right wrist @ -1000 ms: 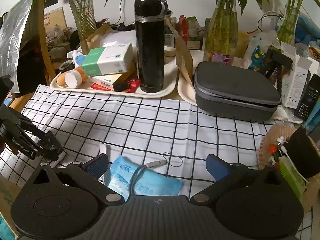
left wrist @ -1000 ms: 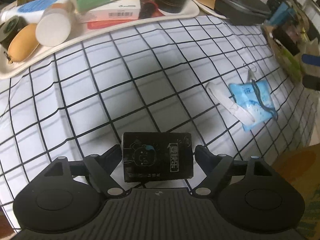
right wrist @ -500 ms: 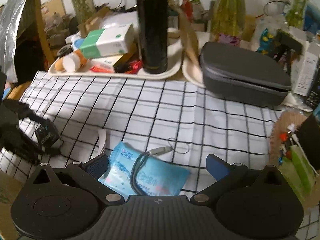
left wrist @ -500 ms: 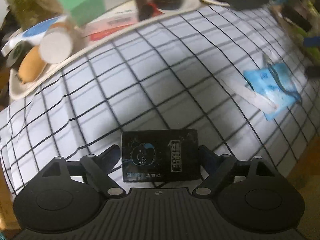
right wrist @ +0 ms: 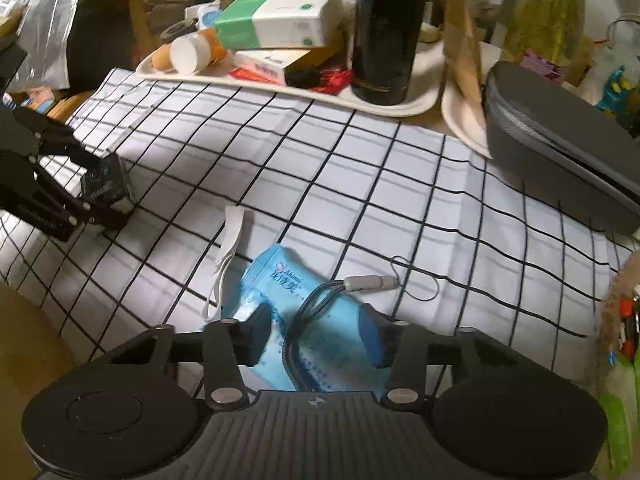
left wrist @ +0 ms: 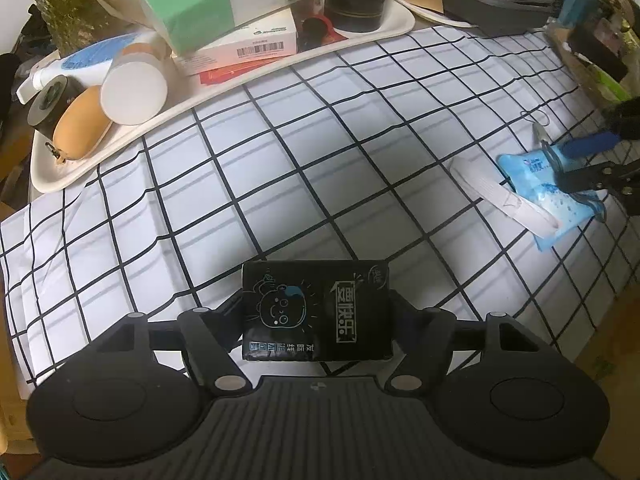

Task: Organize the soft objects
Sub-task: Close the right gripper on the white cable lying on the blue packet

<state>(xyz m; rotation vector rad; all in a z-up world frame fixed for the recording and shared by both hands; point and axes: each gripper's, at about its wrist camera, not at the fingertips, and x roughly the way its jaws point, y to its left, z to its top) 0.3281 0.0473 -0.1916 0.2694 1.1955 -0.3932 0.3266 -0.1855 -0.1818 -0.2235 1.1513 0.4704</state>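
Tissue packs are what I'm sorting, and I judge the job barely begun: both packs sit low over the checked cloth (left wrist: pixel 328 160) on the surface, neither yet carried to the cream tray (left wrist: pixel 100 156) at the back, where a green and white tissue box (right wrist: pixel 276 20) already lies among bottles. My left gripper (left wrist: pixel 316 316) has its fingers (left wrist: pixel 230 312) pressed against both short ends of the black tissue pack (left wrist: pixel 316 312), and they have just closed in a little further on it; I read that as a firm hold. My right gripper (right wrist: pixel 316 332) has just been closing fast, with the blue tissue pack (right wrist: pixel 296 316) between its fingers (right wrist: pixel 370 332). The pack's film looks puckered by the left finger, but I cannot tell whether both pads are truly pressing yet. A dark cord (right wrist: pixel 308 316) with a grey clasp lies across the blue pack and runs between the fingers, so I expect it may get pinched along with it. A white strip (right wrist: pixel 230 240) lies just beside the pack's far corner. The black pack looks squarish and plump with a cartoon face printed on top; the blue one is flatter, glossy and crinkled, and would squash easily. Left to do, as I see it: lift both and place them.
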